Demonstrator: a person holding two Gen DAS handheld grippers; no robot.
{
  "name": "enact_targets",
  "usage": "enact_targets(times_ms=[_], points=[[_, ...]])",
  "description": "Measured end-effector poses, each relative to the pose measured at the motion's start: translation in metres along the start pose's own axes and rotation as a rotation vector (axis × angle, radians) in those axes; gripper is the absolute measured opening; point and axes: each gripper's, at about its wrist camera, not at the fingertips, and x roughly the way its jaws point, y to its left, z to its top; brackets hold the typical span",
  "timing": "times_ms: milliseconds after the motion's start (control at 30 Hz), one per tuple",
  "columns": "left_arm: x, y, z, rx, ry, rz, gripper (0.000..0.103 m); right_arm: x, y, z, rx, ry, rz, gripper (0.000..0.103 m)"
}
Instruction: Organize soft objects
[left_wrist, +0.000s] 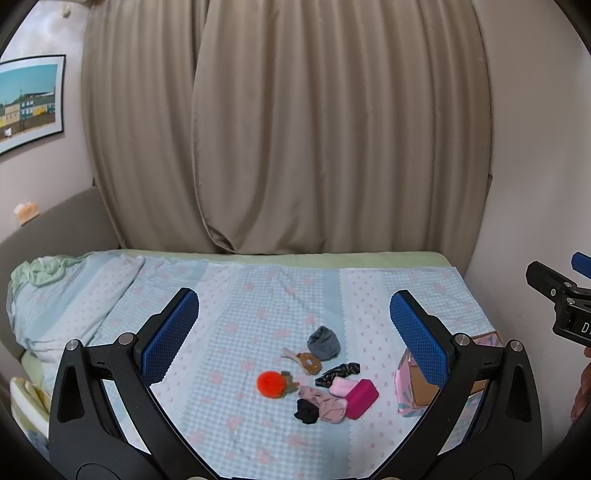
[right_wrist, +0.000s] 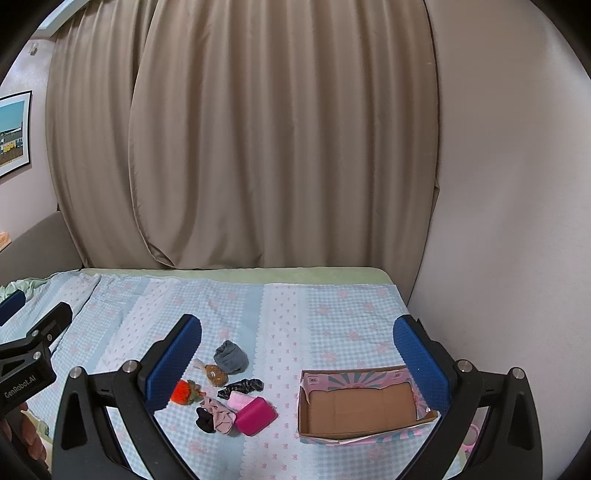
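Above the bed (right_wrist: 332, 314), both claws (spread wide) hover.

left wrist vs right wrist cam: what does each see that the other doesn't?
Left wrist only: the bunched bedding at the bed's left end, and the right gripper from the side. Right wrist only: the cardboard box interior, empty, unobstructed. Both: the pile of soft items, including the grey sock, orange pom-pom and magenta pouch, plus curtains.
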Motion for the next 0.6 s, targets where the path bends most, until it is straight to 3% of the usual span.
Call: enact_targets(times_ms=[600], points=[[0.0075, 0.0028, 0.0046, 0.002, 0.014, -0.007, 0.102, 0.001, 0.0077, -0.0047, 0.003, 0.015, -0.005, 0.103]])
